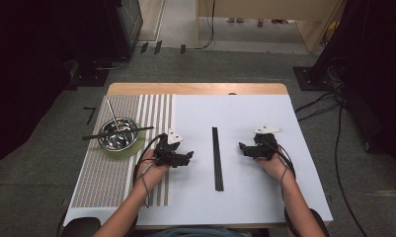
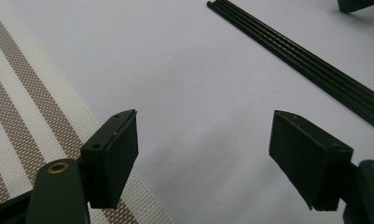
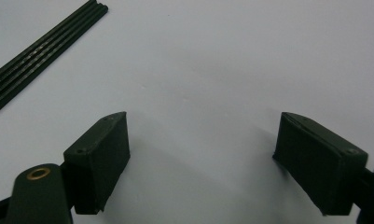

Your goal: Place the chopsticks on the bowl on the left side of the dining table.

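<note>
A bundle of black chopsticks [image 1: 217, 158] lies lengthwise in the middle of the white table [image 1: 245, 113], between the two hands. My left gripper [image 1: 187, 156] rests on the table just left of it, open, nothing between its jaws; in the left gripper view [image 2: 203, 158] the chopsticks [image 2: 296, 58] run across the upper right. My right gripper [image 1: 243, 148] rests to the right of the chopsticks, also open and empty. The right gripper view [image 3: 203, 163] has the chopsticks [image 3: 40, 46] at its upper left.
A steel bowl [image 1: 118, 133] stands on a green coaster on the striped placemat [image 1: 111, 173] at the left, with a metal utensil [image 1: 112, 114] leaning in it and a dark stick [image 1: 117, 132] across its rim. Cables lie on the floor to the right.
</note>
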